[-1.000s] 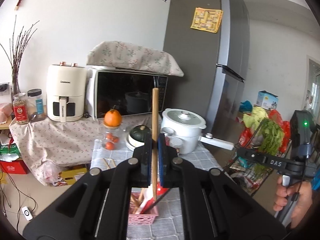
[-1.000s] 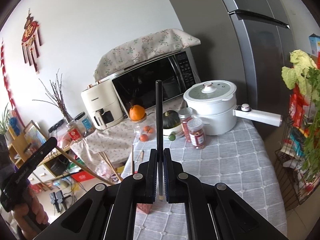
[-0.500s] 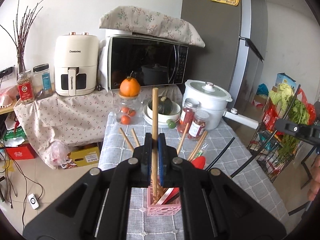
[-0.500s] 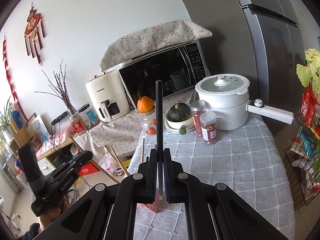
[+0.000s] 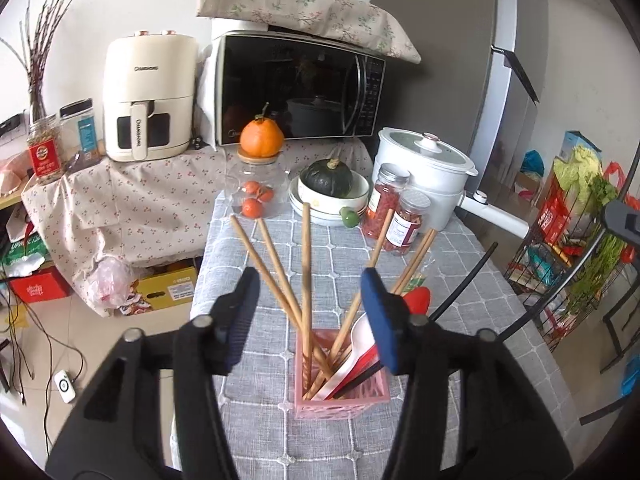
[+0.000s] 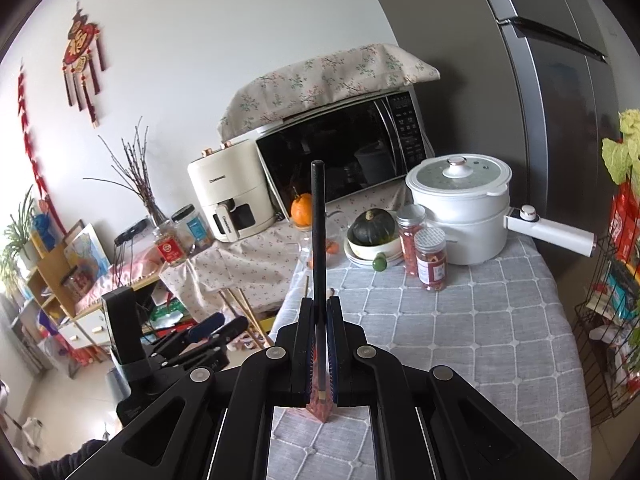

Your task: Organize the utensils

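Left wrist: tool (image 5: 306, 300) freshly parted, empty.

The worktop (image 5: 460, 280), draped in grey checked cloth, carries a pink plastic utensil basket (image 5: 340, 398), two red-filled jars (image 5: 410, 222), stacked white bowls (image 5: 320, 208) and a white electric pot (image 5: 432, 176).

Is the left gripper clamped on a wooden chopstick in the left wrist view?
No: the left gripper has just been opening, and the wooden chopstick stands in the pink basket untouched by either pad.
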`<state>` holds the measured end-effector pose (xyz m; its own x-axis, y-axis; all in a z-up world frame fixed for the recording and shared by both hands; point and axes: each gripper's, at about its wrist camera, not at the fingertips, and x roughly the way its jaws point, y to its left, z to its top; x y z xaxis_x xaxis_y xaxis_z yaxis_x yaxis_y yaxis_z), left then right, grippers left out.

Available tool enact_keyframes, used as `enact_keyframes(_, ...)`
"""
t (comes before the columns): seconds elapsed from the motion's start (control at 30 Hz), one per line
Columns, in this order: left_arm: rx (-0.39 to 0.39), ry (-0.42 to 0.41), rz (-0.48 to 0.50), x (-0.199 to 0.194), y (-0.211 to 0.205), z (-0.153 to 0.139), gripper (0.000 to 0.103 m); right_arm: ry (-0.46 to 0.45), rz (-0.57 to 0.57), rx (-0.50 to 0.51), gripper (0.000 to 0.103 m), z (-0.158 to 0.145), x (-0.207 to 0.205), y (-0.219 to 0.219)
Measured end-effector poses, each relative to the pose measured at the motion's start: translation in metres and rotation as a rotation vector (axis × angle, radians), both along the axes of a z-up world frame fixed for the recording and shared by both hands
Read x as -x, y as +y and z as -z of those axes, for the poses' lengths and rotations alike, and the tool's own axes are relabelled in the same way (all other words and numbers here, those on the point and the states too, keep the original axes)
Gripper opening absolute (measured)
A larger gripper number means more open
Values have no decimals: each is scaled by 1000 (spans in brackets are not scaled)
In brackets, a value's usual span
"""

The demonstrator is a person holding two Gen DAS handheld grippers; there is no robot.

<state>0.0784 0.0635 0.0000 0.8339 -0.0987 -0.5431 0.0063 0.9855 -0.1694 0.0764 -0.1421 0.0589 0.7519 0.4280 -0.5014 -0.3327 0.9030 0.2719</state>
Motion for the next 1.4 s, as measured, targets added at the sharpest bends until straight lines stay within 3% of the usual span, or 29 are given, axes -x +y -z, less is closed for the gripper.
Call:
enact_keyframes(0.1,7,36,-34,7,11,-2,70,-16,-23,-8,6,-3,2,9)
enact_keyframes(0.23,-64,72,-66,17,20,-3,82,-37,-45,-7,6,-4,3,24)
enact_keyframes(0.33,-106,96,-73,24,25,2,83,-44,-60,-8,6,0,0,36)
enact_keyframes(0.6,-96,183,-50,24,35,24,83,-42,-81,19,6,17,-14,69)
enact_keyframes(1.1,-86,219,-7,28,40,32,83,43,-93,126,7,71,-46,118)
enact_keyframes(1.2,-80,221,-6,29,41,32,83,49,-92,111,22,73,-45,117)
enact_keyframes(1.27,-74,216,-7,30,41,30,83,41,-73,101,64,68,-41,112)
enact_keyframes(1.33,-72,211,-10,31,40,27,84,12,-46,81,79,60,-34,106)
enact_keyframes(1.4,-75,206,-17,33,40,25,87,-14,-24,78,83,51,-28,99)
